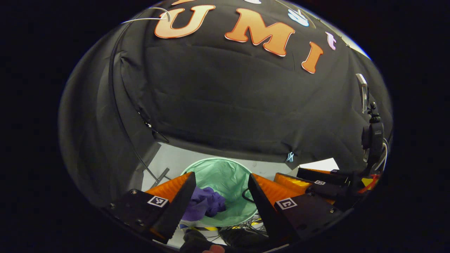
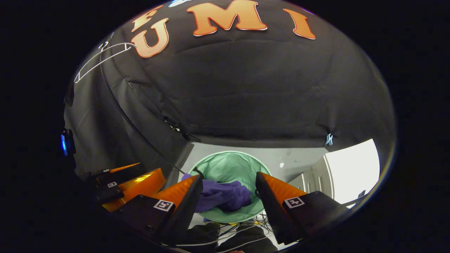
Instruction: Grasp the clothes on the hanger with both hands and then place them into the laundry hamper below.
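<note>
Left gripper (image 1: 219, 200) hung above the hamper with its fingers spread wide and nothing between them; right gripper (image 2: 228, 202) was just the same, jaws apart and empty. Between both pairs of fingers sat the purple clothes (image 2: 225, 196), bunched inside the green laundry hamper (image 2: 232, 165) on the pale floor. In the left gripper view the garment (image 1: 205, 203) lay toward the near left of the hamper (image 1: 225, 175), and the right gripper showed off to the side there too.

By my read the drop was made, so the clean finish would be lifting both grippers straight up, jaws kept open, so no fold snags and drags back out.

Up top, a white wire hanger (image 2: 102, 58) hung bare. Hard to call: each near finger hid the cloth's left edge, and the hamper's near rim was lost among dark cables, so whether any cloth draped over the rim I couldn't tell.
</note>
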The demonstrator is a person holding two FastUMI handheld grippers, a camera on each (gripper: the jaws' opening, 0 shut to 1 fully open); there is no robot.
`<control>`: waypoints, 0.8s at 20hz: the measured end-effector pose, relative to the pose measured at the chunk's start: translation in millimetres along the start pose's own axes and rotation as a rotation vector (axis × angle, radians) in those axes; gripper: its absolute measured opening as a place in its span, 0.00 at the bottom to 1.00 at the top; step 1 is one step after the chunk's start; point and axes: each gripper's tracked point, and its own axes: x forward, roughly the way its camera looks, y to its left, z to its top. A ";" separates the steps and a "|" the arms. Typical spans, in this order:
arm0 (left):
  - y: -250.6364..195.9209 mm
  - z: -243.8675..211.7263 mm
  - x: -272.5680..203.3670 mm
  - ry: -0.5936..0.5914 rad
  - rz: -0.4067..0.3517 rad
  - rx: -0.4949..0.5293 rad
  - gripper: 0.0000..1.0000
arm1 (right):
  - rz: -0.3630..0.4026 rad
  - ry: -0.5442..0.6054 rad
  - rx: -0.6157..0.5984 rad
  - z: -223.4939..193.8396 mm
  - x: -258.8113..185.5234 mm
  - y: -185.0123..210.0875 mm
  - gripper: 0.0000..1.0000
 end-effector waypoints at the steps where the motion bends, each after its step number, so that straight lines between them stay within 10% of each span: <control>1: -0.7 -0.2 -4.3 -0.016 0.013 -0.007 0.96 | 0.014 -0.005 0.001 1.7 -3.4 -1.1 0.98; 7: -12.5 40.8 -35.5 -0.150 0.091 -0.020 0.96 | 0.039 -0.167 -0.050 45.5 -40.3 -7.9 0.98; 16: -11.3 111.0 -139.6 -0.427 0.003 0.075 0.95 | -0.100 -0.579 0.048 117.2 -205.4 -6.8 0.98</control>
